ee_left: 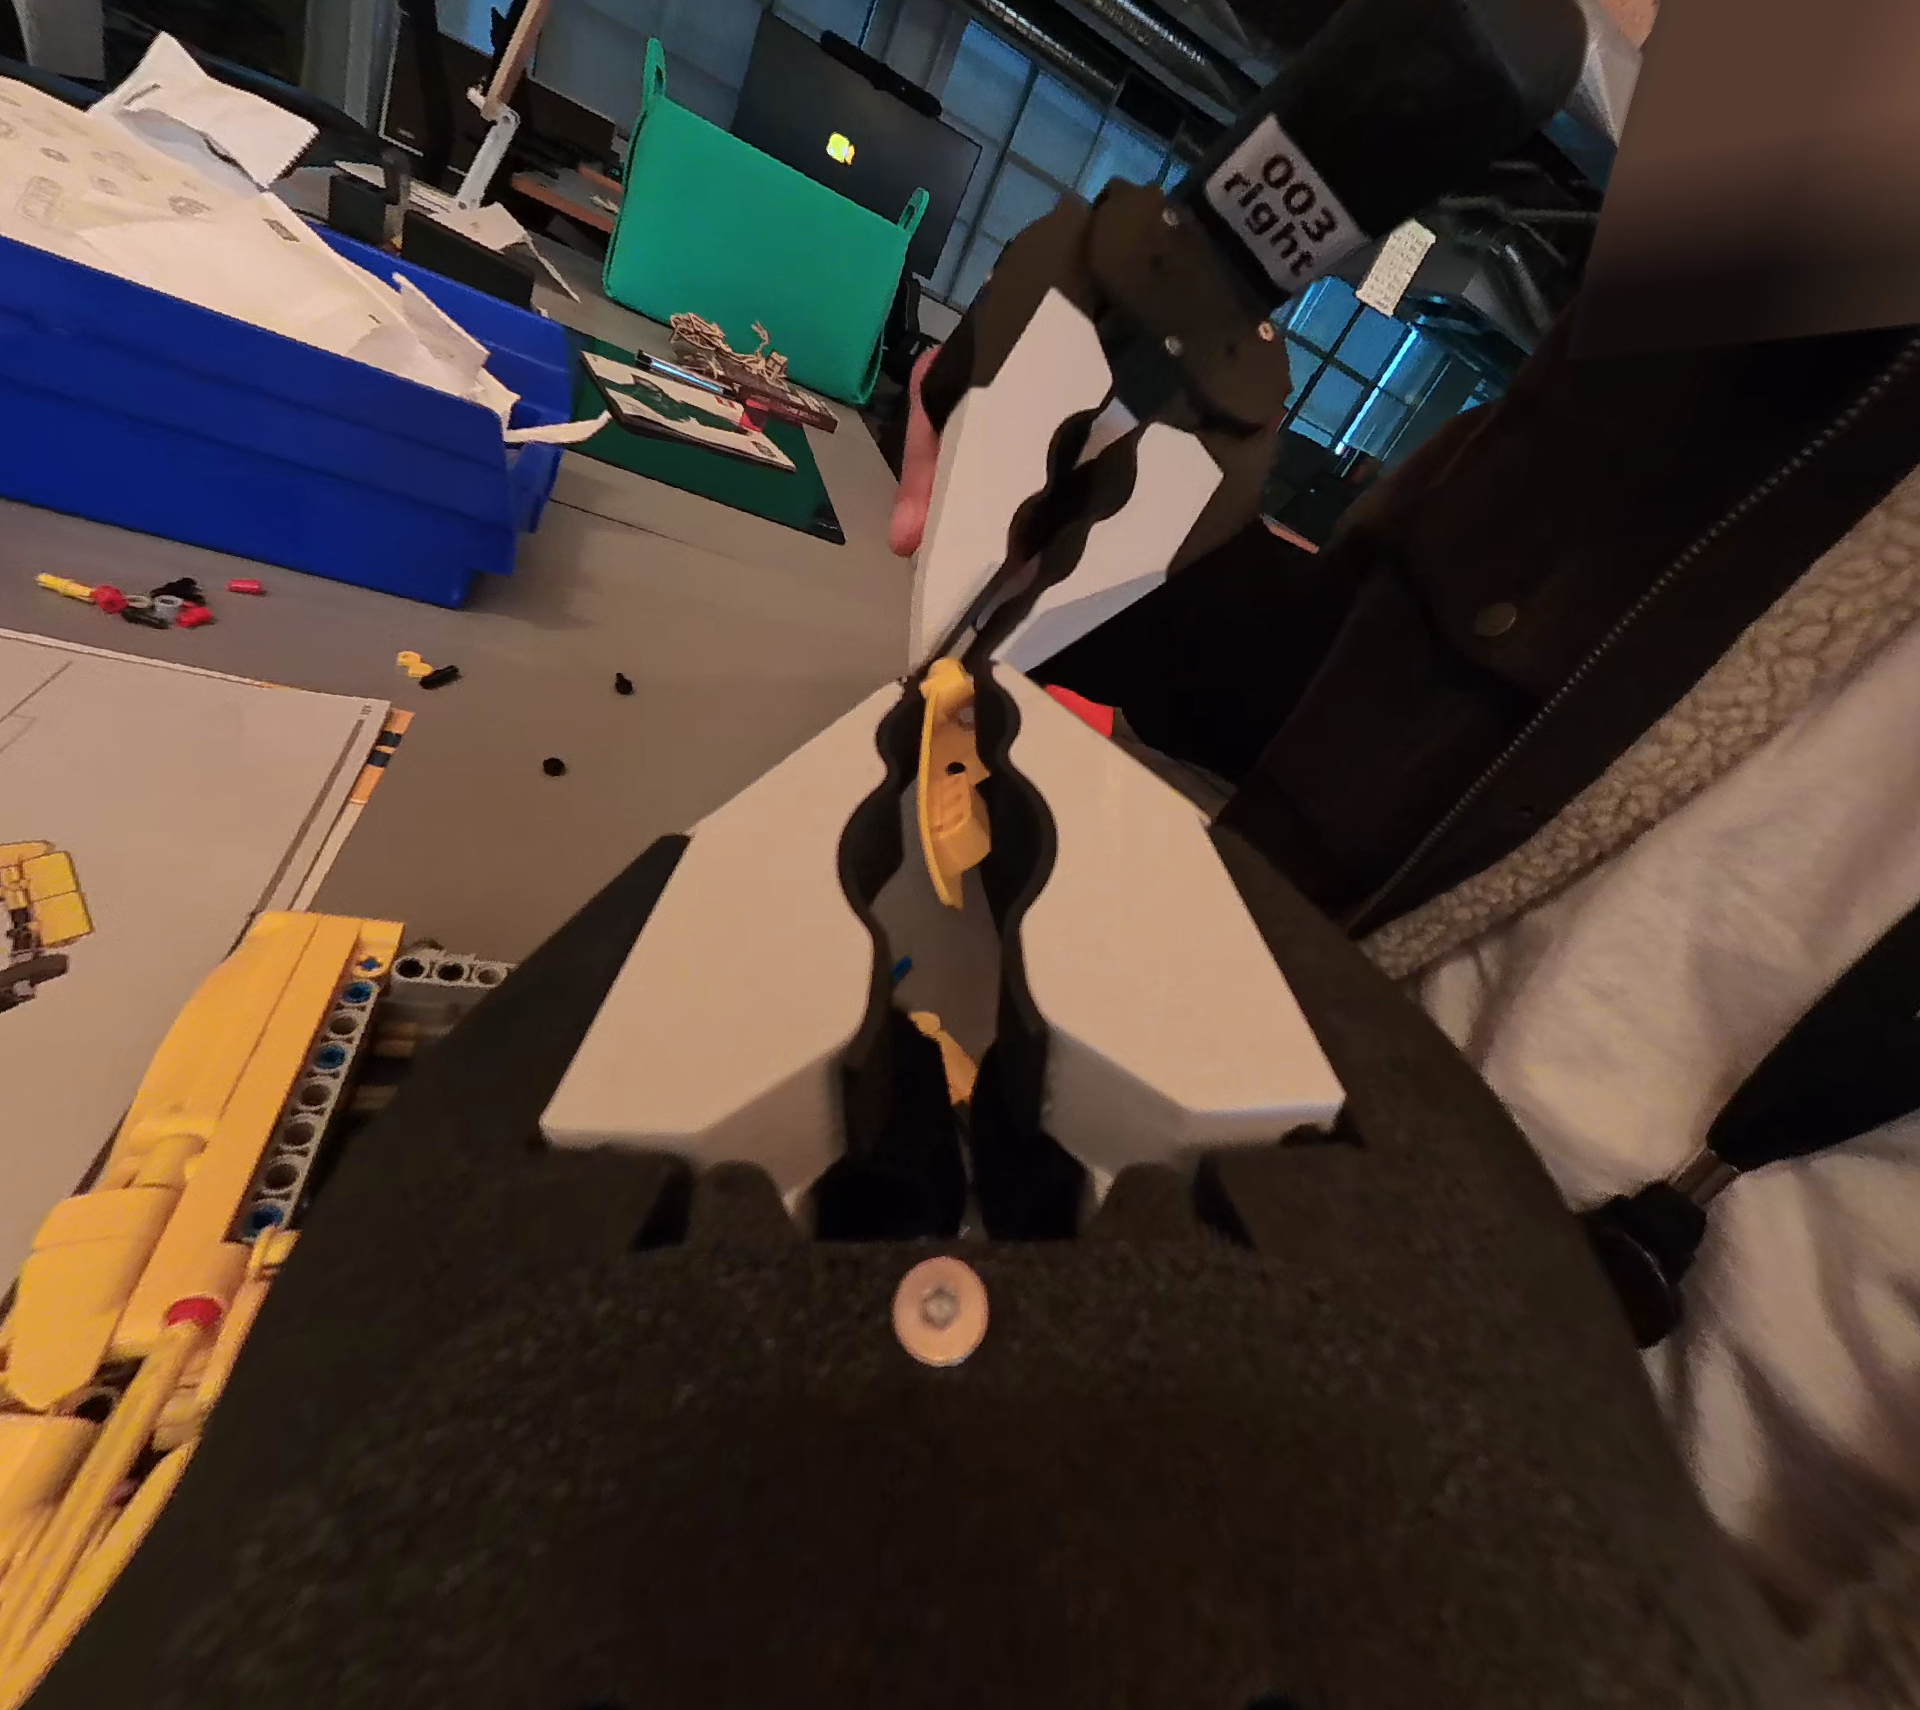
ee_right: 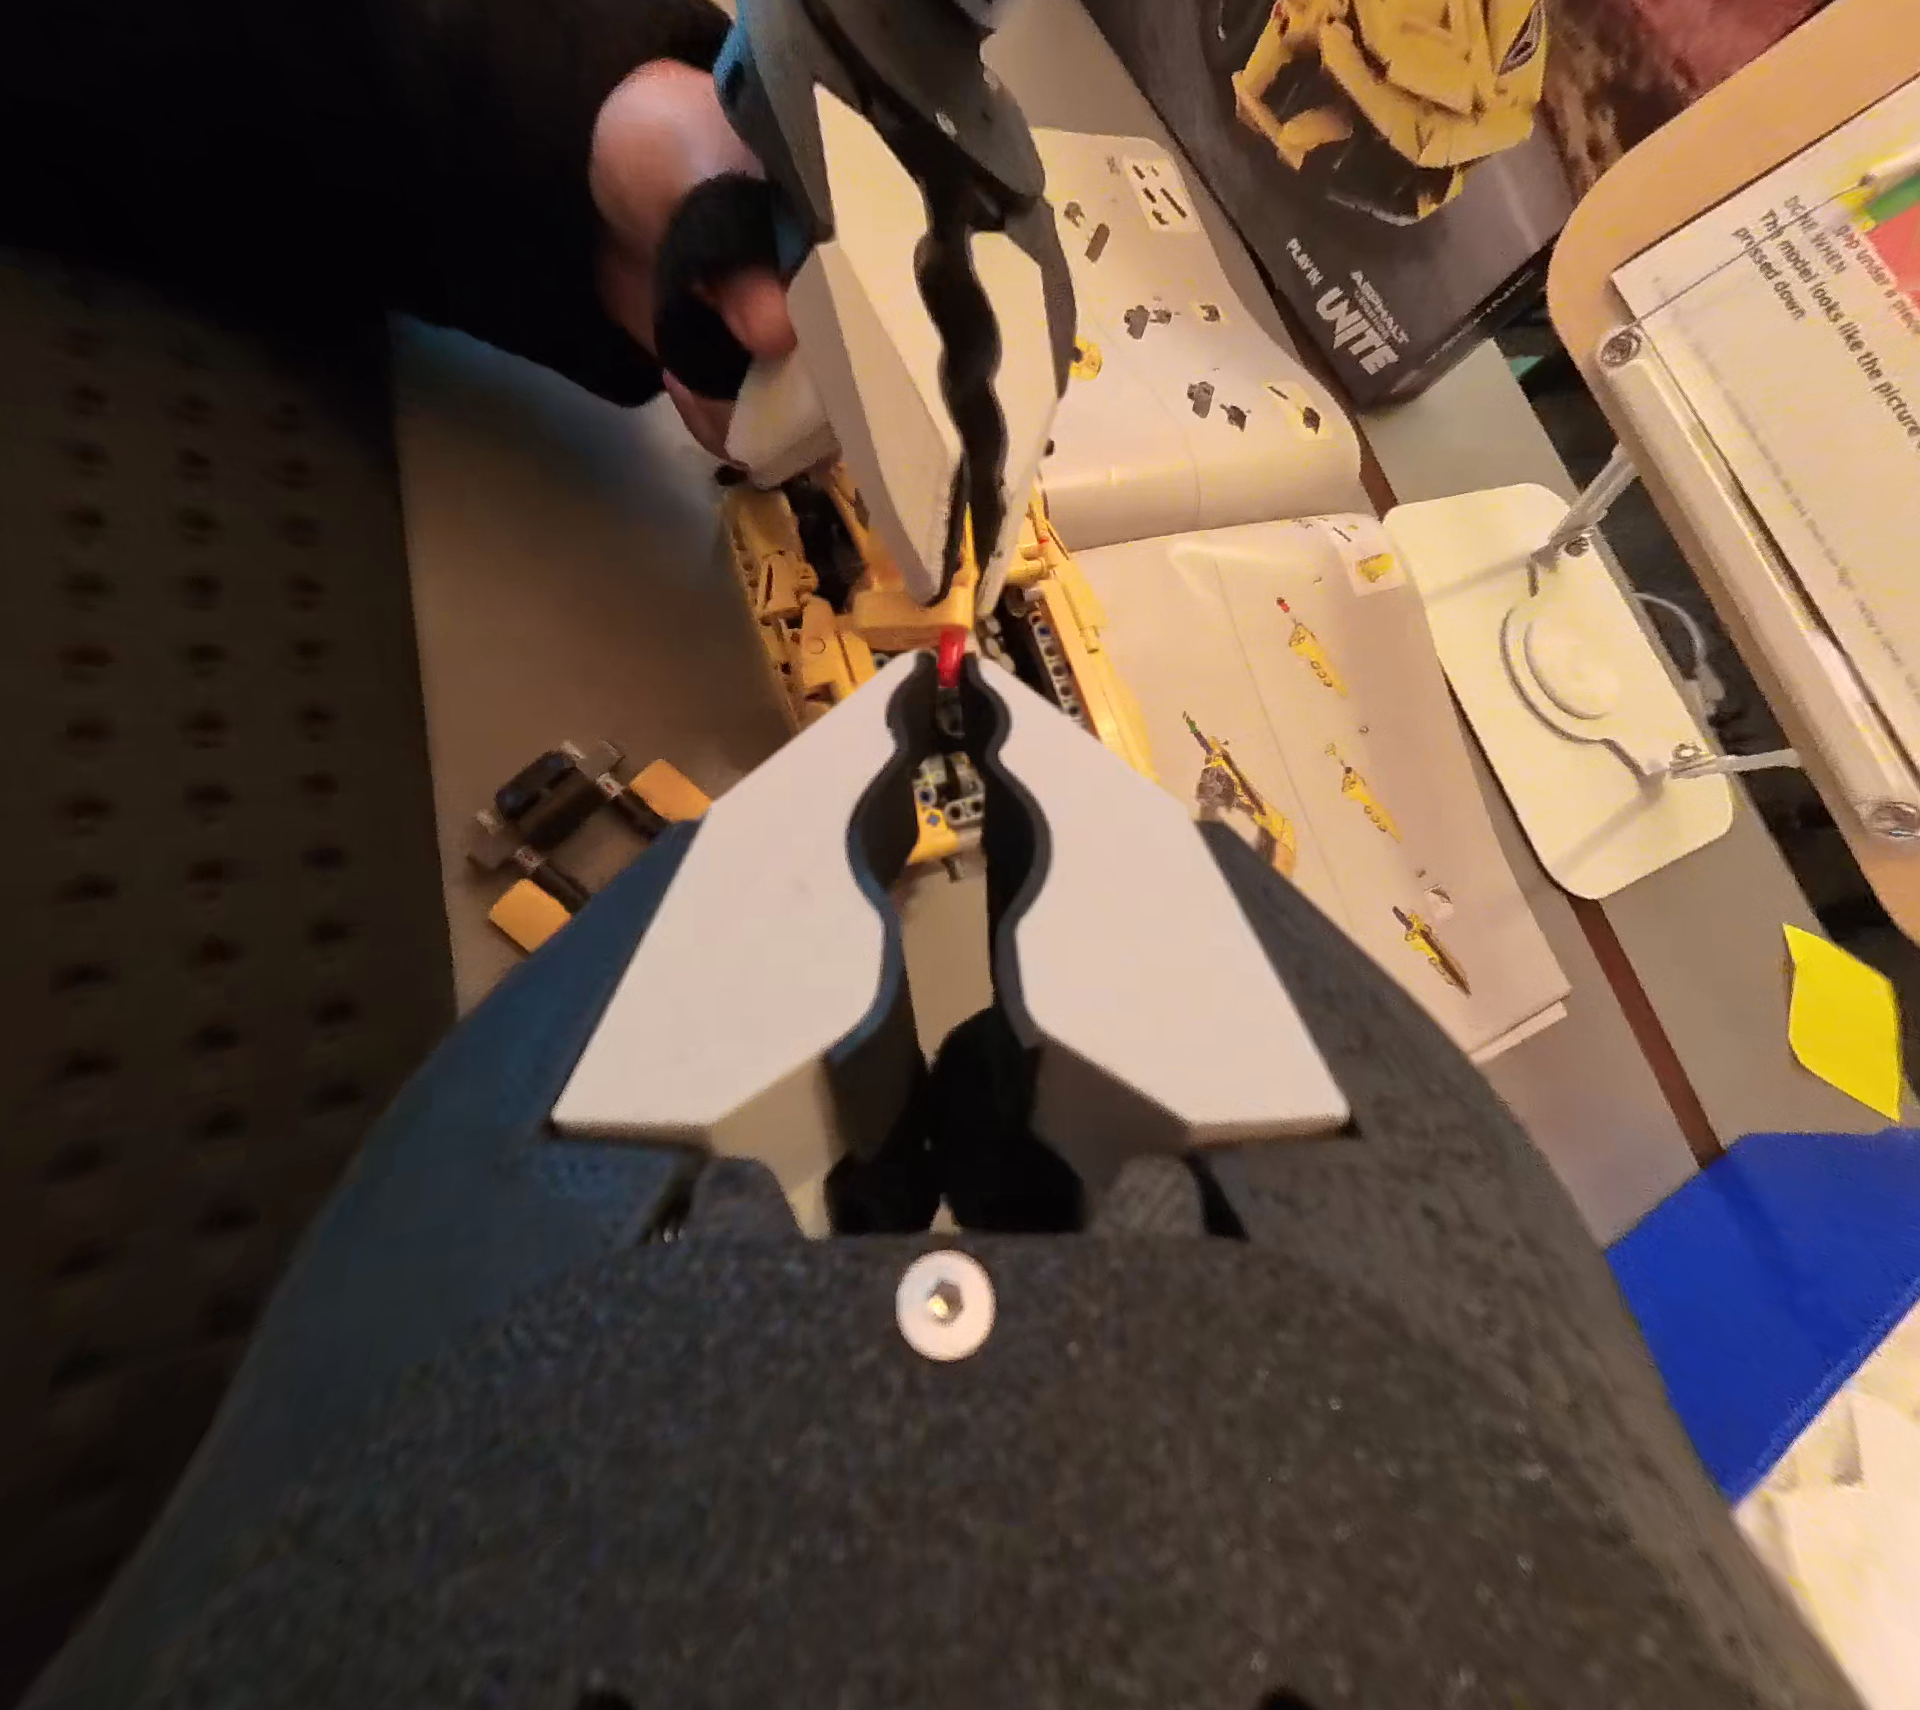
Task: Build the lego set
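My left gripper (ee_left: 951,686) is shut on a thin yellow Lego panel piece (ee_left: 948,813), held upright between its pads. My right gripper (ee_left: 966,647) reaches in from the upper right, and its closed tips meet the top of that piece. In the right wrist view my right gripper (ee_right: 945,671) is shut on a small red pin (ee_right: 948,654). The left gripper (ee_right: 961,592) hangs tip to tip just above it. The partly built yellow car model (ee_left: 197,1161) lies low on the left and shows under both grippers in the right wrist view (ee_right: 821,642).
An open instruction booklet (ee_right: 1278,725) and the set's box (ee_right: 1455,50) lie beside the model. A black and yellow subassembly (ee_right: 582,829) sits on the table. Loose small pieces (ee_left: 156,602) lie near a blue bin (ee_left: 260,434) filled with paper bags. A green bag (ee_left: 748,247) stands further back. My two grippers' fingertips are within a few centimetres of each other.
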### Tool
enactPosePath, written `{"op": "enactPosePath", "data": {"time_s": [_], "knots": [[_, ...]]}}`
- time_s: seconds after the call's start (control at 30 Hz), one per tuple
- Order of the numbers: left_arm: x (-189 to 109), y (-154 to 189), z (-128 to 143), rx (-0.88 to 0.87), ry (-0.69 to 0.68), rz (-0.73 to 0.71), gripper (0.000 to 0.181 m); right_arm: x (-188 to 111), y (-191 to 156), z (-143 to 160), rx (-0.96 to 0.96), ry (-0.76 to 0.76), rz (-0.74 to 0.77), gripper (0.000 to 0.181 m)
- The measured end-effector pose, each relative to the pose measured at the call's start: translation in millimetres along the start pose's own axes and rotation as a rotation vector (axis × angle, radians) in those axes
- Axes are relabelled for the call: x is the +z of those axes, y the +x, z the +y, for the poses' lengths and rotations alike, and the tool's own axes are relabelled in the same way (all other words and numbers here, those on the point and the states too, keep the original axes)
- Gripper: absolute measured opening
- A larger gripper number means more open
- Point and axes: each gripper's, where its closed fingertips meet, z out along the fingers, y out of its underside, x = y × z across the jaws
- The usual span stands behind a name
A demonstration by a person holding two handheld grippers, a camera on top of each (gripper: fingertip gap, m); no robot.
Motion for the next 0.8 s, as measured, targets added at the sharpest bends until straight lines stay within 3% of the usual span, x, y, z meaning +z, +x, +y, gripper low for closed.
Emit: {"op": "enactPosePath", "data": {"time_s": [0.43,0.8], "knots": [[3,-4,-3,-0.108,0.06,0.01,0.008,-4,5,-3,-0.098,-0.038,0.105,0.004],[0,10,-6,-0.389,0.105,0.231,0.008,-9,-6,-17,-0.091,0.044,0.022,0.003]]}}
